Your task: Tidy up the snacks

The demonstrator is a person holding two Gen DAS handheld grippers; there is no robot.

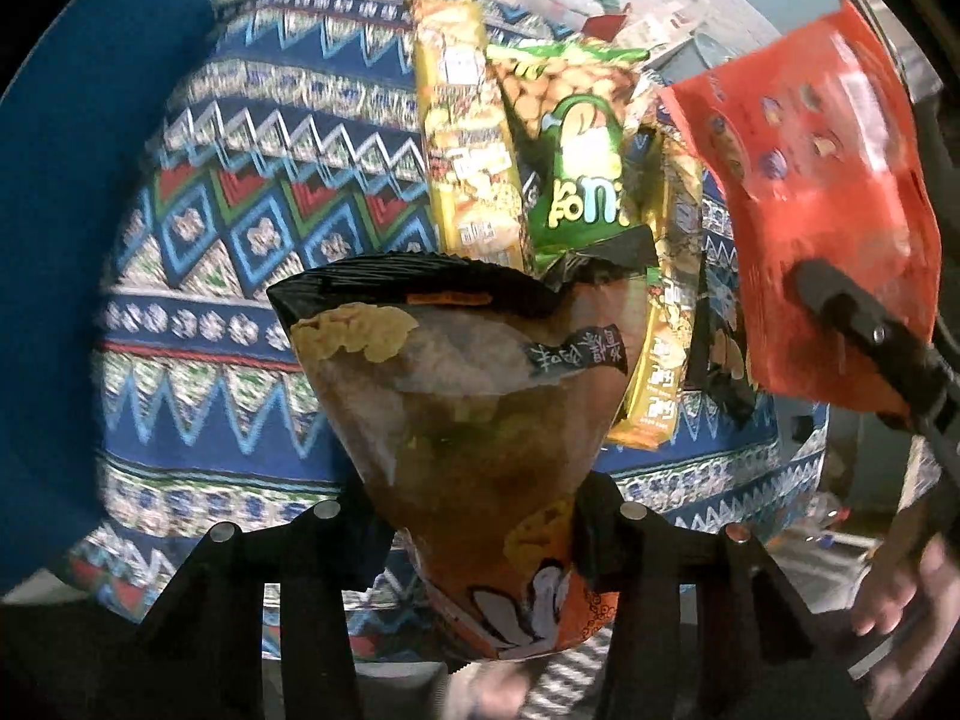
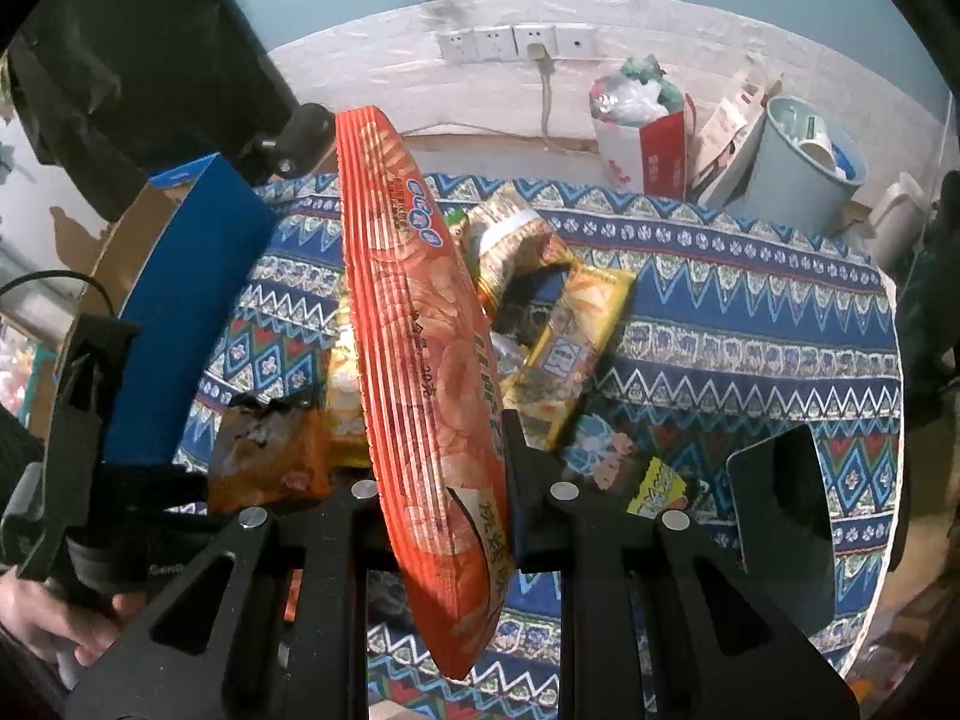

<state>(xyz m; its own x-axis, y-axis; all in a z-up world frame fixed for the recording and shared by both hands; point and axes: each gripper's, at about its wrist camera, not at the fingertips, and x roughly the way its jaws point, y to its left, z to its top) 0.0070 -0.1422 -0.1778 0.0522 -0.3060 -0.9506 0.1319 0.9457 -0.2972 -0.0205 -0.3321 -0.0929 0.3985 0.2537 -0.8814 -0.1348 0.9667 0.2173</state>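
Two wrist fisheyes, steeply downward, close over patterned tablecloth [image 1: 240,228], sharing snack pile [image 2: 540,324]

A home: patterned tablecloth [image 2: 750,324], wall sockets [image 2: 516,43], wastebin [image 2: 798,168].

A patterned cloth [image 2: 750,324] in blue, white, red and green zigzags covers the round tabletop. A blue box [image 2: 192,312] stands at its 9 o'clock edge in the right wrist view, with brown cardboard [image 2: 120,240] just behind it. At 12 o'clock a row of white wall sockets [image 2: 516,42] sits on the wall, one with a cable plugged in. At 1 o'clock a stuffed red-and-white bag [image 2: 648,138] stands beside a pale grey bucket [image 2: 798,168]. A dark flat panel [image 2: 786,516] lies at 4 o'clock.
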